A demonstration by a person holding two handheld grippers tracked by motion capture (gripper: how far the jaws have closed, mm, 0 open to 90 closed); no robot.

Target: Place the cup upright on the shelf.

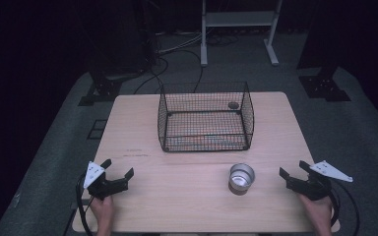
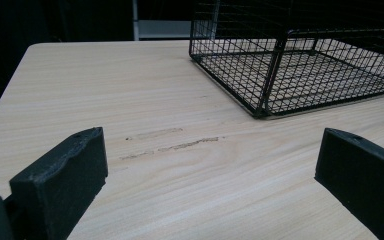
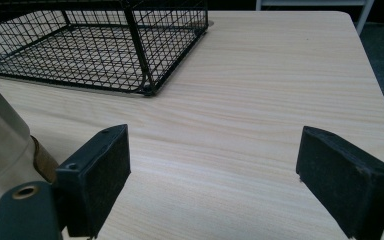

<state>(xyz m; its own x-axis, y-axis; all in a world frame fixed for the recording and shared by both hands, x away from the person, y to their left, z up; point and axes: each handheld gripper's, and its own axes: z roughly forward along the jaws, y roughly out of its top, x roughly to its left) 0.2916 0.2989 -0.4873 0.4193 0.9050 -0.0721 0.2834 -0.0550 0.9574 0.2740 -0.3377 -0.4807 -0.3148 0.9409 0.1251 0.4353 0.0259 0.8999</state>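
Looking down from the high view, a light wooden table (image 1: 177, 196) carries a black wire basket (image 1: 205, 117) toward its far edge, about midway between the sides, and a shiny metal cup (image 1: 240, 178) standing upright nearer the front edge, right of centre and apart from the basket. The left gripper (image 1: 119, 168) sits at the front left corner and the right gripper (image 1: 293, 168) near the front right corner, each held by a hand, jaws spread wide with nothing between them

From the left gripper view, its two black jaws stand far apart over bare wood with a few scuff marks (image 2: 172, 145); the basket's near corner (image 2: 265, 107) lies ahead to the right

From the right gripper view, its jaws gape wide and hold nothing; the cup (image 3: 0, 145) stands just outside the left jaw, the basket (image 3: 95, 45) beyond
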